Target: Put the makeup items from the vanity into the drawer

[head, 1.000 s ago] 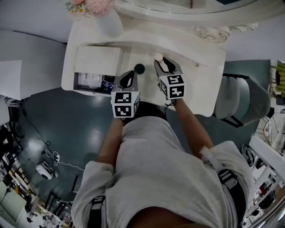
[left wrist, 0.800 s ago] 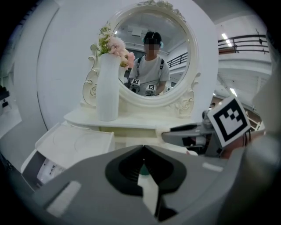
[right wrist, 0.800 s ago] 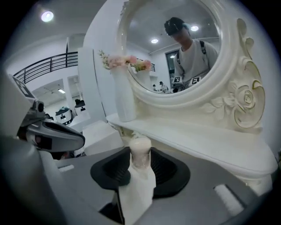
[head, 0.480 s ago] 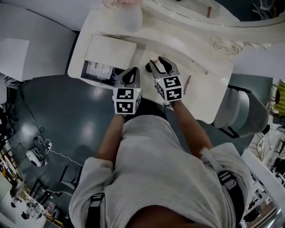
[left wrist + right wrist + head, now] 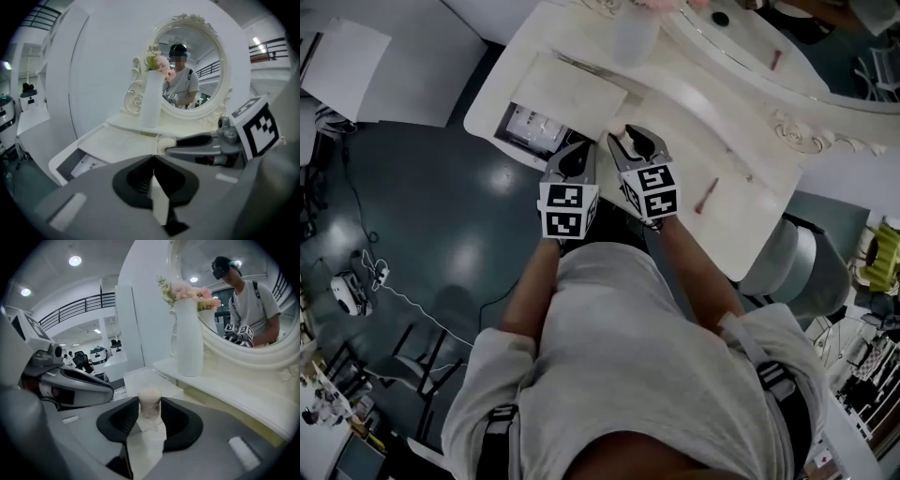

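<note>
My right gripper (image 5: 625, 141) (image 5: 150, 405) is shut on a small cream makeup item with a rounded top (image 5: 150, 401), held upright over the front of the white vanity (image 5: 741, 225). Just left of it, my left gripper (image 5: 577, 153) (image 5: 153, 161) is shut with nothing in it. The open drawer (image 5: 528, 131) (image 5: 82, 161) lies to the left of both grippers, with printed packets inside. On the vanity top to the right lies a thin red pencil-like item (image 5: 705, 196).
A white vase of pink flowers (image 5: 633, 26) (image 5: 151, 101) (image 5: 190, 341) stands on the shelf under the oval mirror (image 5: 741, 42) (image 5: 192, 70). A raised white panel (image 5: 572, 84) sits behind the drawer. A grey chair (image 5: 802, 272) is at the right. Cables lie on the dark floor (image 5: 394, 291).
Both grippers have drifted left along the vanity's front toward the drawer, the right one still holding the cream item. A dark round item seen between them a second ago is out of sight.
</note>
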Available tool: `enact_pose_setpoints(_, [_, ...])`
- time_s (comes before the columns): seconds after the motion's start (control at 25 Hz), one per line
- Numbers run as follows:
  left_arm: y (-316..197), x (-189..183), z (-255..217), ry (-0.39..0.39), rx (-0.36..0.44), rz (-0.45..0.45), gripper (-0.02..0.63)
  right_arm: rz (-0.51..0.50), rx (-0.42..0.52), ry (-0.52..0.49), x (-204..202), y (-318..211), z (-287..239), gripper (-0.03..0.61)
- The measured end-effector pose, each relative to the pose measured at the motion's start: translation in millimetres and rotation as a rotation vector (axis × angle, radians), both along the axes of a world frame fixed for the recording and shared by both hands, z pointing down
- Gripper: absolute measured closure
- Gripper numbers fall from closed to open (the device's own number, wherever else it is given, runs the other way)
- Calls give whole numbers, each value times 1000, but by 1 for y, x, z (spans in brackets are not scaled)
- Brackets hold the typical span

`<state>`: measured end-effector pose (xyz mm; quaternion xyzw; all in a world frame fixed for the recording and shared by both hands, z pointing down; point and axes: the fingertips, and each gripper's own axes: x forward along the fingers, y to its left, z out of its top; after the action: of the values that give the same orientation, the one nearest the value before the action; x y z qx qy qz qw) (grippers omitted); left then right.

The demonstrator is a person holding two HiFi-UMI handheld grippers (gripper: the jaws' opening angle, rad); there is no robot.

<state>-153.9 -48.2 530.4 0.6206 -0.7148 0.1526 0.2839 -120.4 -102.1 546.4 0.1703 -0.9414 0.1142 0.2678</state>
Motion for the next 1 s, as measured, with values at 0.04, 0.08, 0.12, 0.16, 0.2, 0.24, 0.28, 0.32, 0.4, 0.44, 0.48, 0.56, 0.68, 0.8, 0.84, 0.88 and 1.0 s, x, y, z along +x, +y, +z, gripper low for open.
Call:
enact_pose_setpoints(0.04, [4, -5, 0, -1, -1, -13, 611, -19, 1, -2, -6, 5, -1, 426])
enact_pose_setpoints(0.08, [8, -11, 0, -1, 0, -28, 611, -39, 3, -3, -13, 11, -2, 426])
enact_pose_setpoints(0.12, [11, -18, 0, -1, 2, -44, 611, -60, 8, -2, -19, 16, -2, 426])
enact_pose_setpoints(0.16, [14, -24, -1, -1, 5, -61, 611, -82, 16, 2, -26, 20, -3, 426])
enact_pose_setpoints(0.2, [17, -31, -2, -1, 8, -78, 611, -103, 26, 7, -33, 23, -3, 428])
enact_pose_setpoints(0.24, [20, -39, -3, -2, 10, -94, 611, -124, 34, 13, -40, 26, -4, 429])
enact_pose_setpoints(0.28, [23, -46, -4, -3, 11, -107, 611, -142, 39, 16, -47, 29, -6, 428])
enact_pose_setpoints(0.32, [27, -53, -5, -2, 12, -119, 611, -157, 44, 19, -53, 33, -8, 429])
enact_pose_setpoints(0.4, [35, -68, -6, 2, 13, -145, 611, -189, 56, 24, -67, 41, -13, 430])
enact_pose_setpoints(0.44, [39, -75, -6, 4, 13, -159, 611, -206, 64, 29, -74, 45, -14, 430])
enact_pose_setpoints(0.48, [43, -83, -6, 6, 12, -175, 611, -225, 71, 34, -81, 49, -16, 430])
enact_pose_setpoints(0.56, [50, -97, -5, 10, 11, -202, 611, -260, 80, 46, -94, 57, -16, 430])
enact_pose_setpoints(0.68, [59, -117, -3, 15, 10, -233, 611, -302, 81, 63, -113, 67, -13, 430])
enact_pose_setpoints(0.8, [67, -133, -2, 20, 7, -253, 611, -333, 75, 77, -132, 76, -10, 430])
enact_pose_setpoints(0.84, [70, -139, -2, 21, 7, -258, 611, -342, 73, 82, -138, 79, -9, 428])
enact_pose_setpoints(0.88, [73, -144, -2, 22, 6, -262, 611, -351, 70, 86, -144, 82, -8, 430])
enact_pose_setpoints(1.0, [80, -160, 0, 27, 2, -276, 611, -377, 60, 103, -163, 90, -3, 430])
